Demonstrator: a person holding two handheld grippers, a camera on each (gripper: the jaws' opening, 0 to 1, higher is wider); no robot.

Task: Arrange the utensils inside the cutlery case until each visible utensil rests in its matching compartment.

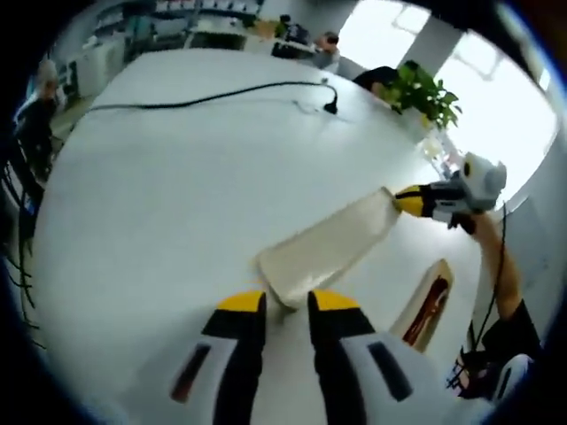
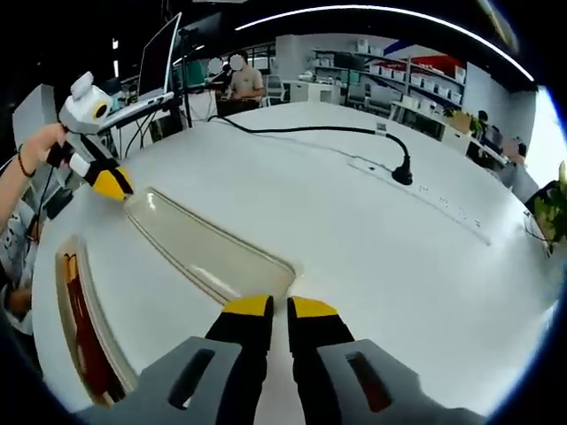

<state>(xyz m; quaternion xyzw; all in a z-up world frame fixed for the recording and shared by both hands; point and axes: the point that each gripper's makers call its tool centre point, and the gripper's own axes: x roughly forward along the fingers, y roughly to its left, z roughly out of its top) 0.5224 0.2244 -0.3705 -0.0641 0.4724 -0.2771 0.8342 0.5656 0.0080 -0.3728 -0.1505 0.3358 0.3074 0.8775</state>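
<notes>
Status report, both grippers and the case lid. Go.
Left gripper and right gripper each shut on one end of the clear lid. Lid held above the white table. Case beside it, open. Nothing in the way.

- No legible text, label, brand, number or sign appears in the left gripper view.
- No legible text, label, brand, number or sign appears in the right gripper view.
</notes>
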